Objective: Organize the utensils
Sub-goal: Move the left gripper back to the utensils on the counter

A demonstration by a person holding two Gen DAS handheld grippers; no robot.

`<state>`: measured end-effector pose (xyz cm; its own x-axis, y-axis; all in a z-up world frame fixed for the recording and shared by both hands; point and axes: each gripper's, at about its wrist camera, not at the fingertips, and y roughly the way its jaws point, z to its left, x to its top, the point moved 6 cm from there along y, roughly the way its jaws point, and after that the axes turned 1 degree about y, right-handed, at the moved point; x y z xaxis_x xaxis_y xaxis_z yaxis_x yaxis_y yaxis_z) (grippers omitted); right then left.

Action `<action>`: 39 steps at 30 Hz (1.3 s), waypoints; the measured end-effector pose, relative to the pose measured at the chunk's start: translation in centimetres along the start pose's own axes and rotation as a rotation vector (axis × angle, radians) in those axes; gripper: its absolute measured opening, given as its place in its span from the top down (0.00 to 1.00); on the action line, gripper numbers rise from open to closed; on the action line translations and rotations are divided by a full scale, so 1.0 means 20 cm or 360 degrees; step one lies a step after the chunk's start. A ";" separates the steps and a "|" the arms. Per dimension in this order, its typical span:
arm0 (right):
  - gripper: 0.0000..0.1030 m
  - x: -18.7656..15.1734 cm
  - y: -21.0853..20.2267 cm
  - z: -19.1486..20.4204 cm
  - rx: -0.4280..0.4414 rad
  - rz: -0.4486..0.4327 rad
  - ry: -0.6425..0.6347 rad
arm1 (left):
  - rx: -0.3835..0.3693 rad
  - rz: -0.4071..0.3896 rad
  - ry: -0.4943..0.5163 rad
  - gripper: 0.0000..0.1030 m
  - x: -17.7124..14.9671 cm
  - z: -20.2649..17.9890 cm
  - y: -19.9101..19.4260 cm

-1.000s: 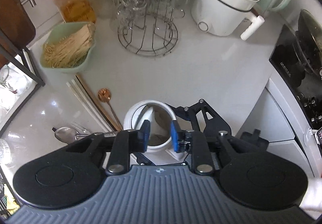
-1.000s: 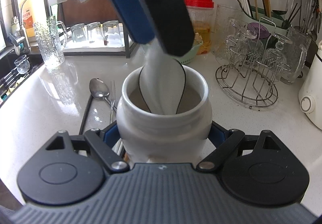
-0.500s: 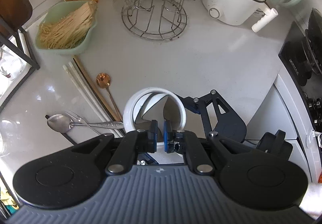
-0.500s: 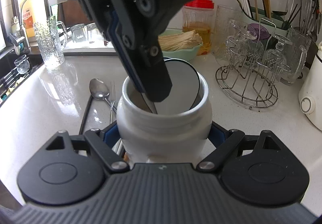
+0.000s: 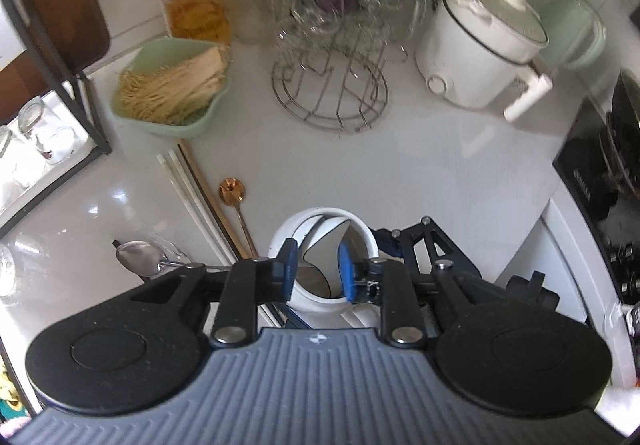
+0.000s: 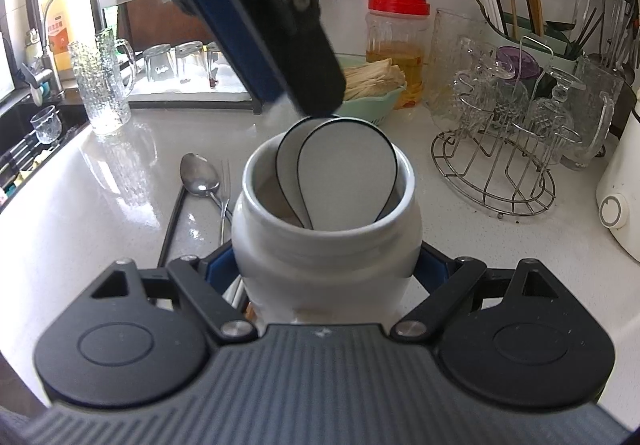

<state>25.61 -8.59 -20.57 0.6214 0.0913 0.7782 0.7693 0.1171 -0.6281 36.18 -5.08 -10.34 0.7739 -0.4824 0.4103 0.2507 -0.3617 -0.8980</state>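
Over the mouth of the white jar [image 6: 326,229] hangs the left gripper [image 5: 318,269], and its fingers have just been parting, with nothing between the blue pads now. Two white spoons with black rims [image 6: 346,173] stand in the jar, bowls up, leaning against the far side of the rim — that looks like a fresh drop-off, with the handles down so the pieces stay upright. Down low, the right gripper [image 6: 326,267] clamps the jar's belly from both sides, fingers pressed to the ceramic. Likely reason: a tall jar on a smooth counter [image 5: 420,165] could skid or tip as utensils knock its wall, so this hand pins it. Plenty left to sort, too. Beside the jar lie a steel spoon [image 5: 138,256], a fork [image 6: 225,185], white chopsticks [image 5: 188,189], a wooden pair alongside them, and a copper-coloured spoon [image 5: 232,189], all flat on the counter and well within reach of the left hand. Any of these seems a fair next pick.
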 end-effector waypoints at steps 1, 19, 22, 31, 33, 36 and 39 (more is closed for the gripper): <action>0.11 0.00 0.00 0.00 0.0003 0.0002 -0.0002 | 0.0005 -0.0020 -0.0009 0.72 0.00 0.00 -0.01; 0.11 0.02 0.01 0.00 0.0026 0.0036 -0.0012 | 0.0157 -0.0346 -0.0209 0.67 -0.11 0.11 -0.23; 0.12 0.02 0.02 0.00 0.0028 0.0039 -0.0013 | 0.0175 -0.0367 -0.0265 0.65 -0.14 0.14 -0.23; 0.12 0.03 0.02 0.00 0.0032 0.0066 -0.0015 | 0.0253 -0.0418 -0.0427 0.63 -0.30 0.21 -0.22; 0.12 0.03 0.02 0.00 0.0035 0.0069 -0.0019 | 0.0268 -0.0424 -0.0474 0.63 -0.34 0.23 -0.22; 0.12 0.02 0.02 -0.01 0.0046 0.0068 -0.0030 | 0.0297 -0.0425 -0.0534 0.63 -0.38 0.25 -0.21; 0.12 0.02 0.02 -0.01 0.0062 0.0069 -0.0043 | 0.0322 -0.0435 -0.0599 0.62 -0.43 0.26 -0.20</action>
<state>26.22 -8.74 -20.48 0.6492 0.1240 0.7505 0.7351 0.1511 -0.6609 31.50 4.63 -11.07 0.8110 -0.0575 0.5822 0.5519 -0.2549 -0.7940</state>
